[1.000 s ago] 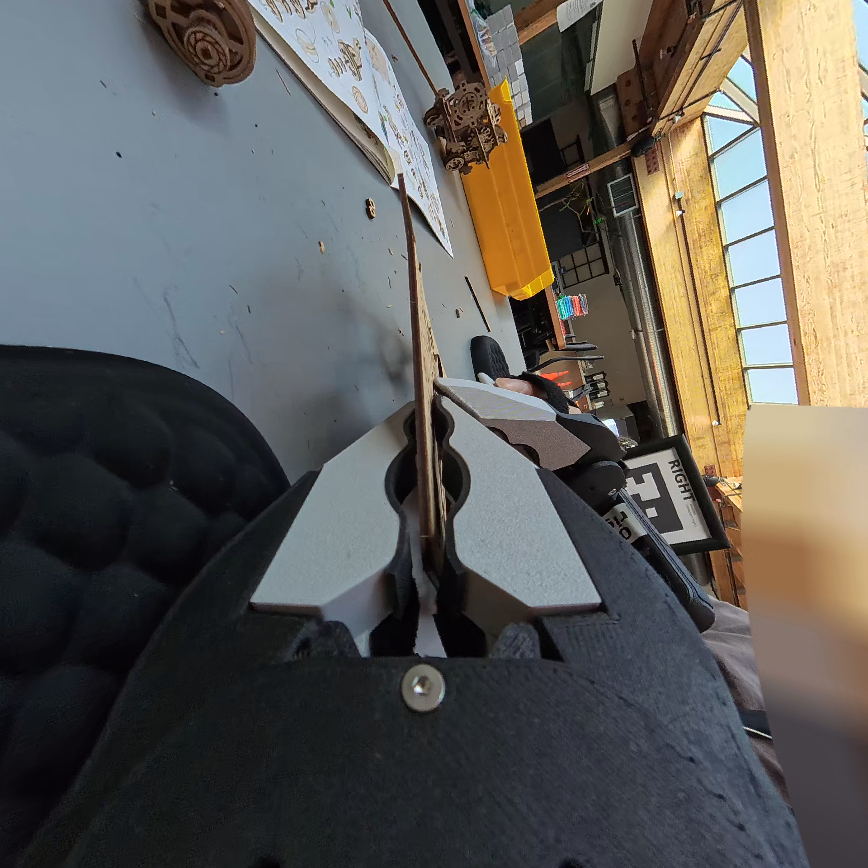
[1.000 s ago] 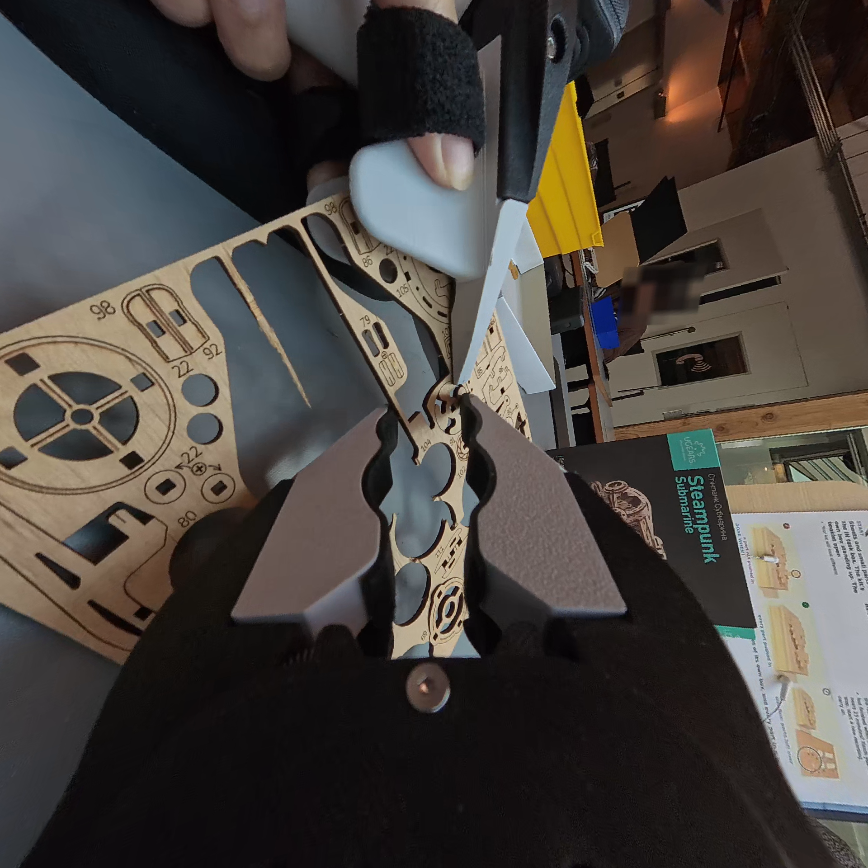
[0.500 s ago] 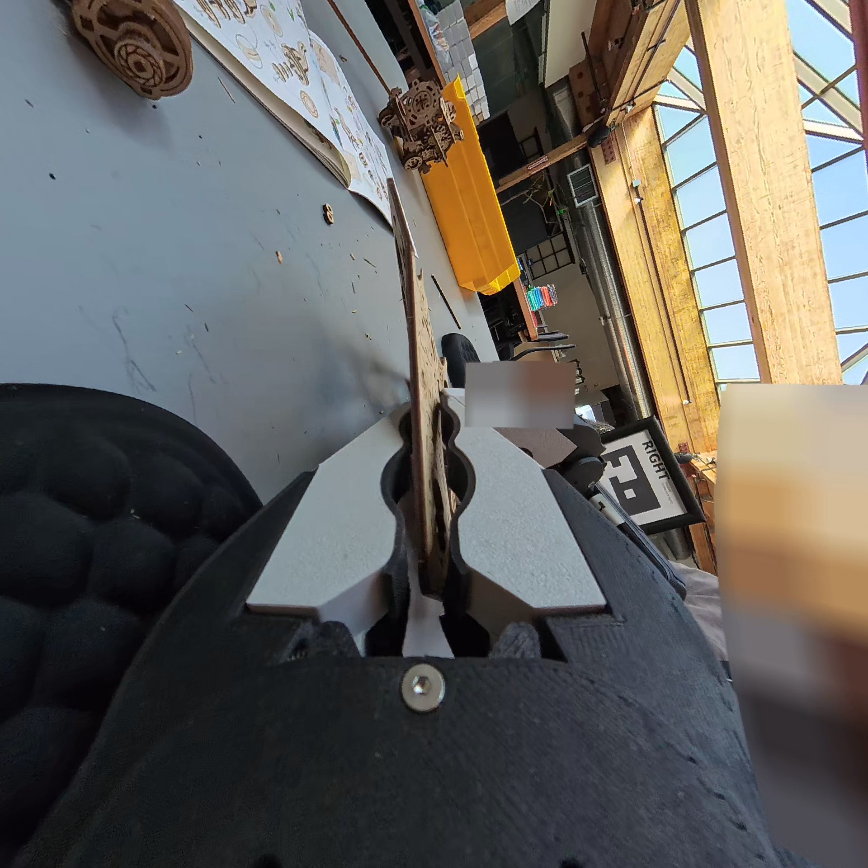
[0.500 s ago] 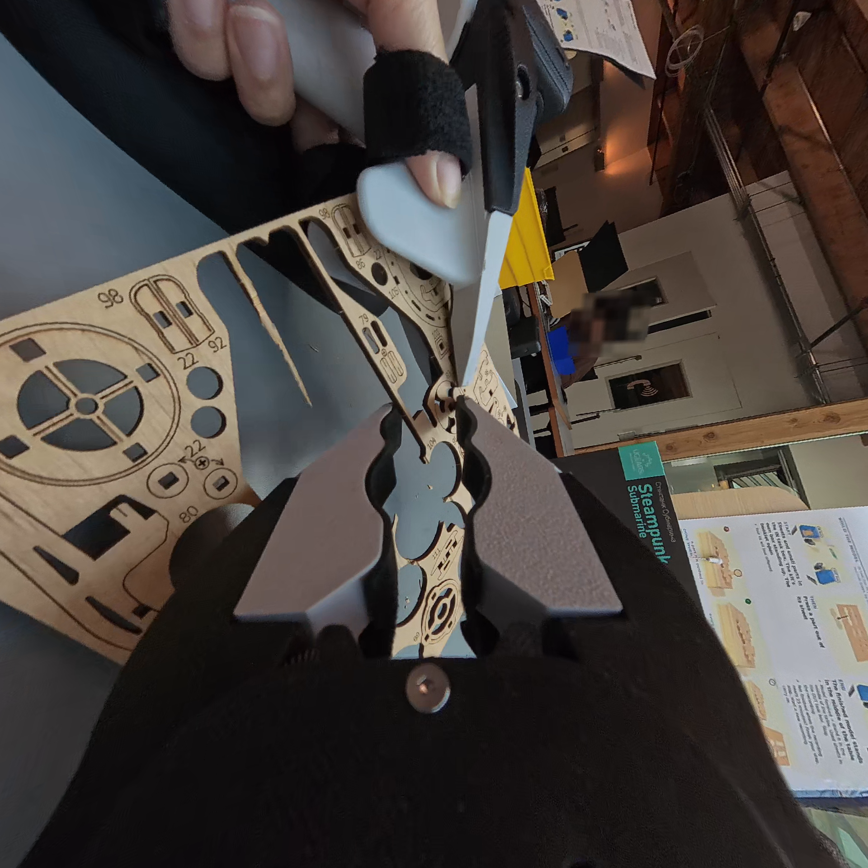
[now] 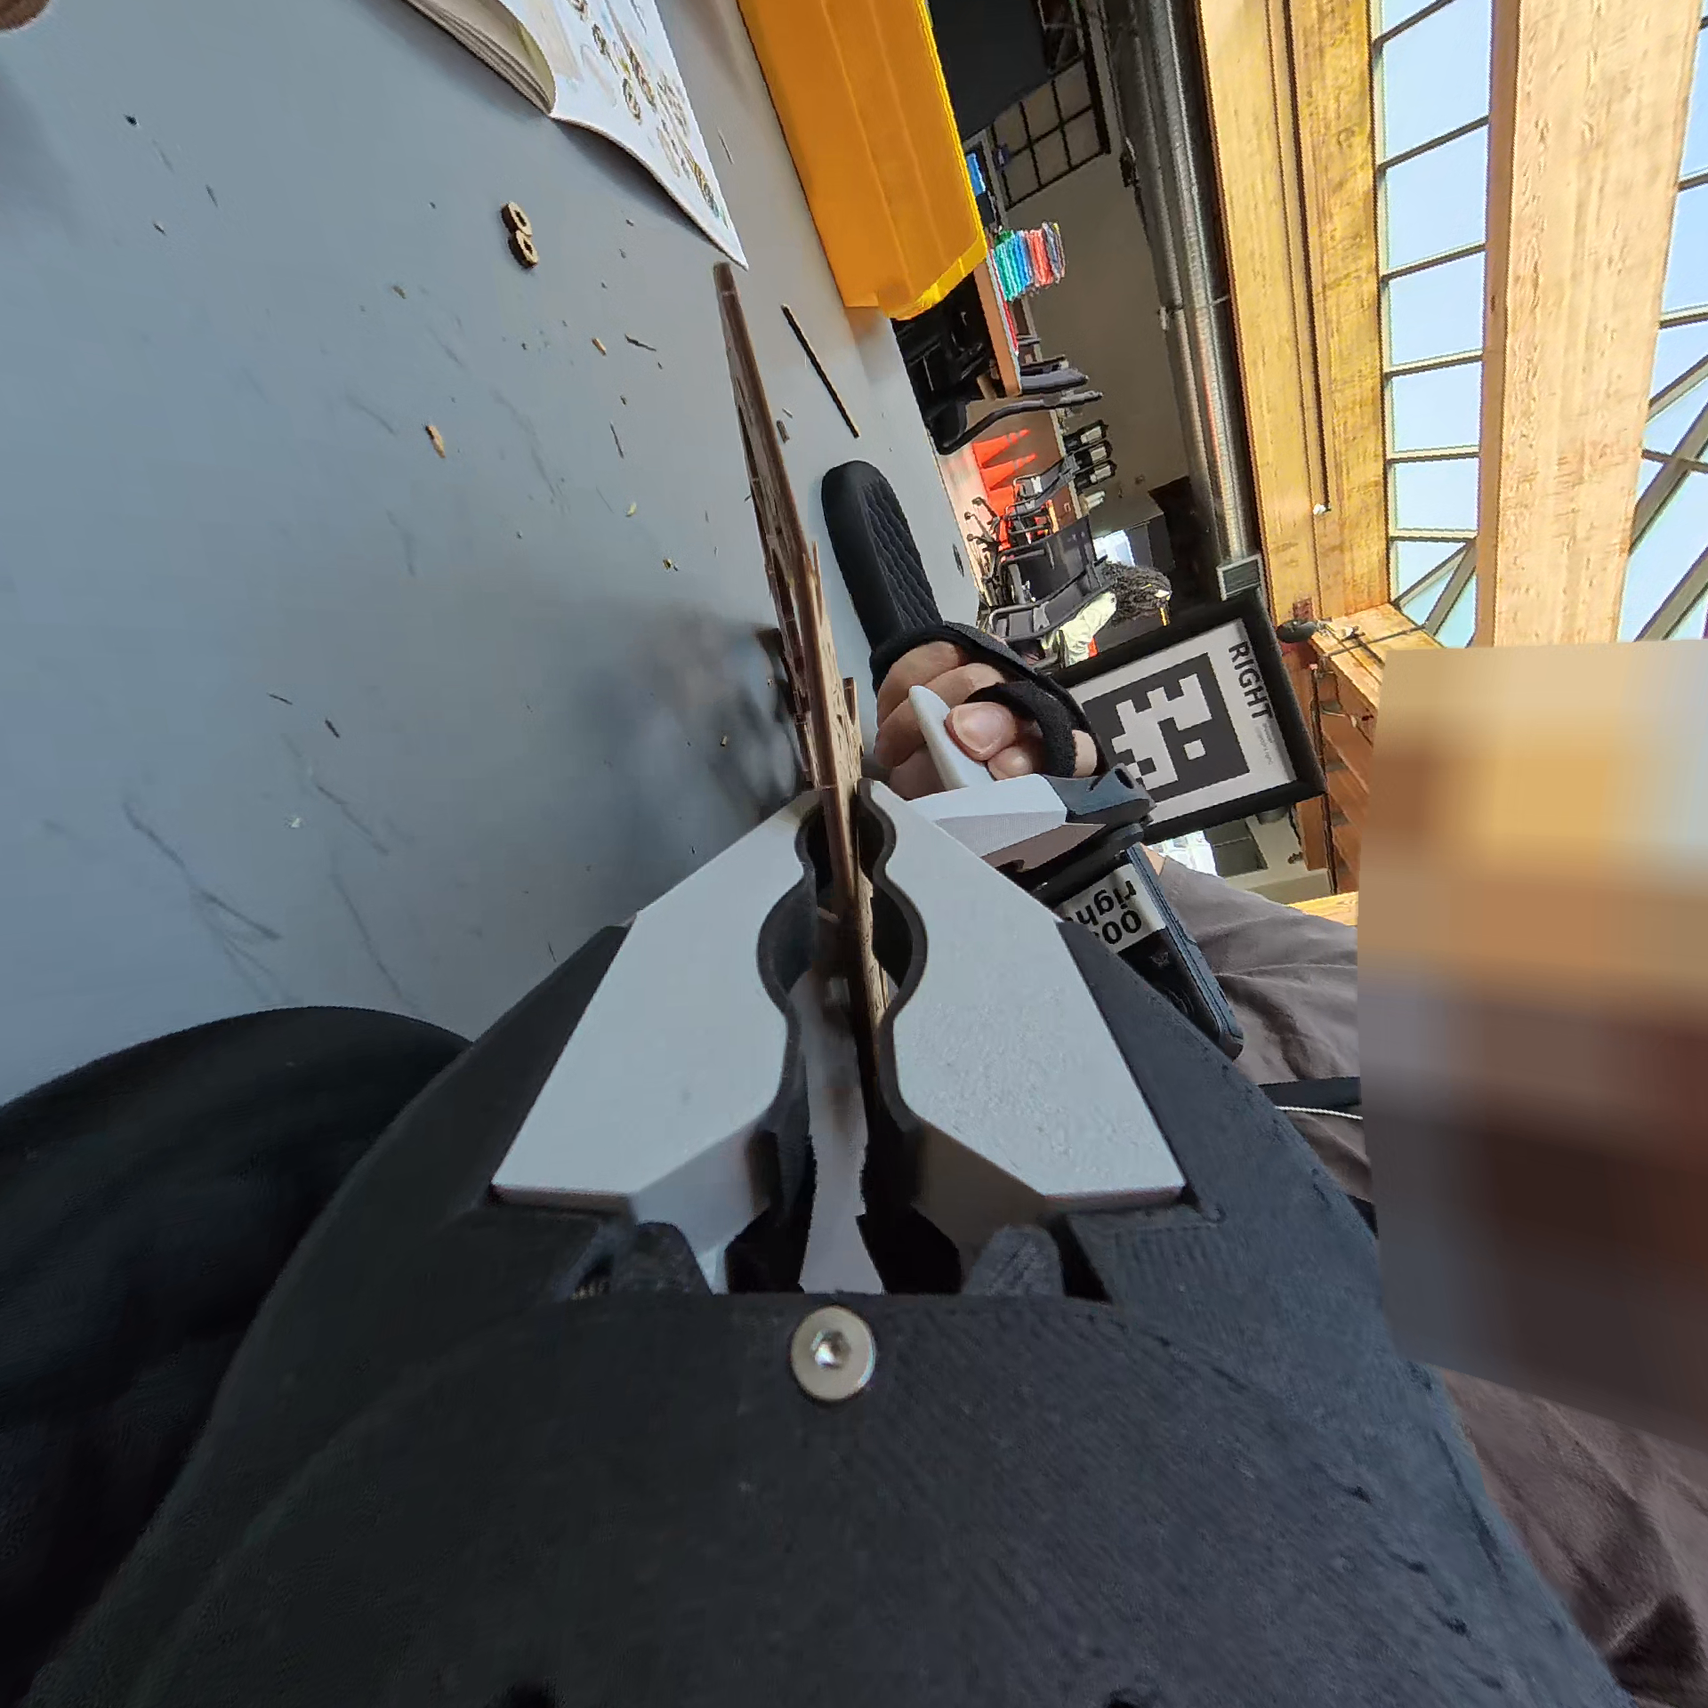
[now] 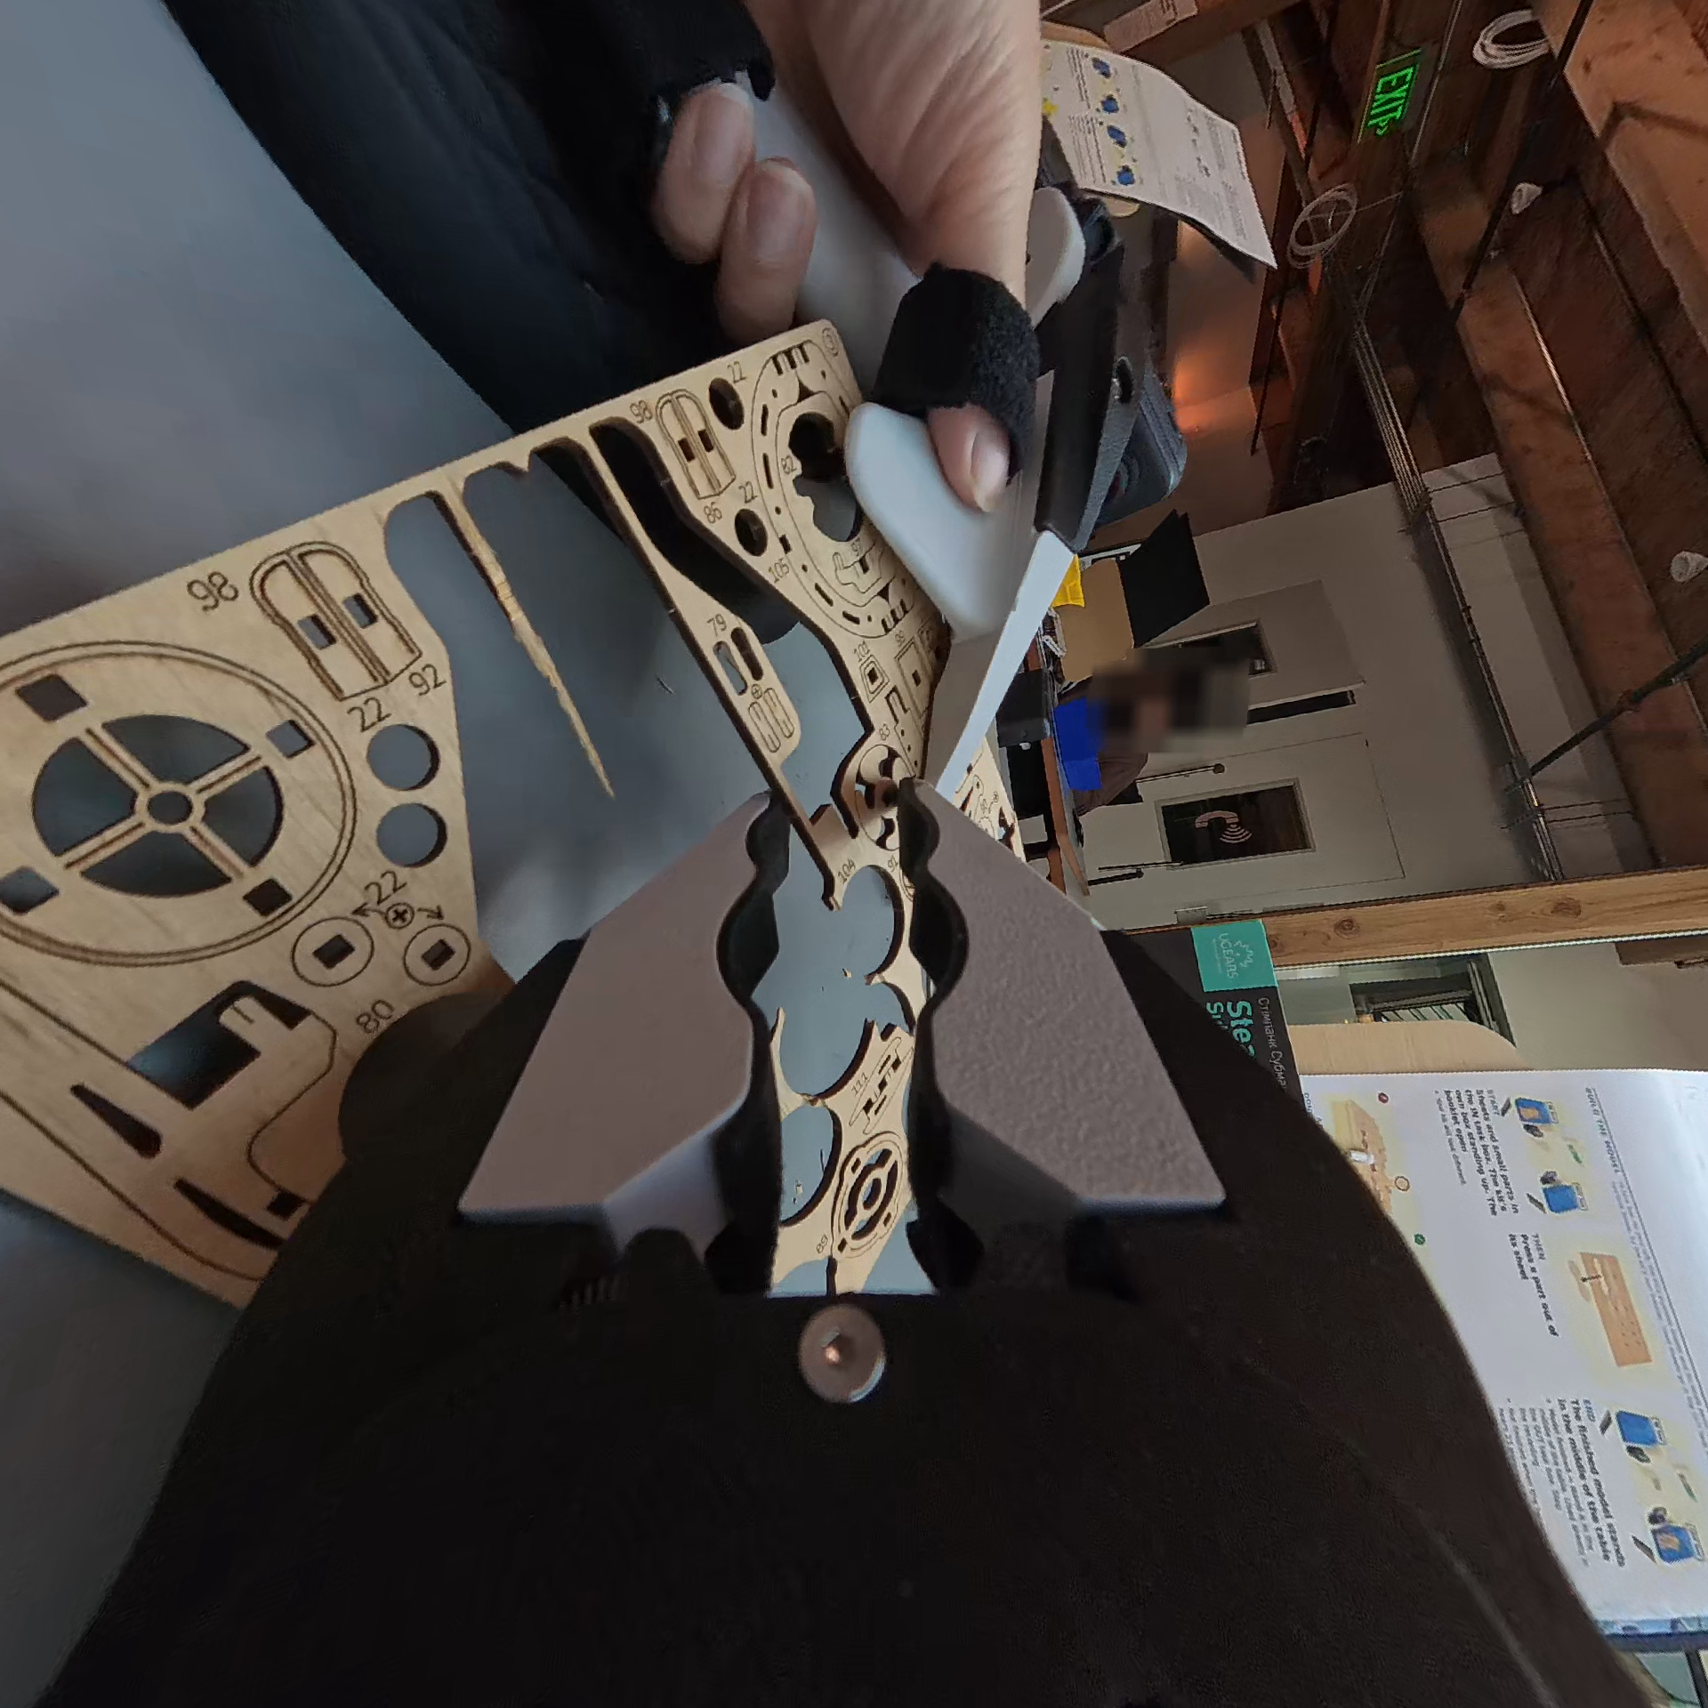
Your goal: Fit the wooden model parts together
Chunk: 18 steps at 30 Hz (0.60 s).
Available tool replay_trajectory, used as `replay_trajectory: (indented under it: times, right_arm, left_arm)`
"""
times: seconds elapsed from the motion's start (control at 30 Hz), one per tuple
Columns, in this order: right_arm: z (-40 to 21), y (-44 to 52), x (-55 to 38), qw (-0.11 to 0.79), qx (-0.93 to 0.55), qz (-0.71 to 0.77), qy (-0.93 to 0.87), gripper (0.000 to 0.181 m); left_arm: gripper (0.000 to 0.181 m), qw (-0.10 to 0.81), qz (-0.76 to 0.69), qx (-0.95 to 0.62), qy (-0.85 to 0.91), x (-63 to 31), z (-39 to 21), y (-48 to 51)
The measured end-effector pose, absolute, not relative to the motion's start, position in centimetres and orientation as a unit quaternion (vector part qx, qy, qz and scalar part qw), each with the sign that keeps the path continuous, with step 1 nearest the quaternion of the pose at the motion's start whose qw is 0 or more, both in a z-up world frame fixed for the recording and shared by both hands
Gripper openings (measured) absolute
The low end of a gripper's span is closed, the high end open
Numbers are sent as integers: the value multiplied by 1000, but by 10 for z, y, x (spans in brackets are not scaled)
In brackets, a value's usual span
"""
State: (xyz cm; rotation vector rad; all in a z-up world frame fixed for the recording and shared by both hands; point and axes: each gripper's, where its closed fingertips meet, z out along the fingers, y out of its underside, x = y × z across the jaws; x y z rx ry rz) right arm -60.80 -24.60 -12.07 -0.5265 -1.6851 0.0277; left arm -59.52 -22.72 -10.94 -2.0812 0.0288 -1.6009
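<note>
Here, the left tongs are pressed onto a thin wooden sheet, seen edge-on in the left wrist view and standing upright off the grey counter. The sheet runs from between the two grey fingers away toward the far side, its lower edge at or near the counter top.

In the right wrist view the same sheet faces the camera, laser-cut with wheels, slots and several empty cut-outs. The right tongs are narrowly spread, their tips at a small round part near the sheet's right edge; whether they pinch it cannot be told.

Just beyond, a hand with a black strap on one finger grips the left tool's white trigger. In the left wrist view the other hand holds the right tool just right of the sheet.

Wood chips and a small loose piece lie scattered on the counter. At the far edge sit a booklet and a yellow bin. An instruction page and a dark box lie at right.
</note>
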Motion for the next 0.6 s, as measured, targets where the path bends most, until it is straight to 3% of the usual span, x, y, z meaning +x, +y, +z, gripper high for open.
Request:
replay_trajectory:
  times: [0.6]
  right_arm:
    - [-125, -250, -608, 627, -220, 25, -747, 26]
  left_arm:
    - [1, 224, -605, -763, 29, -598, -114, -238]
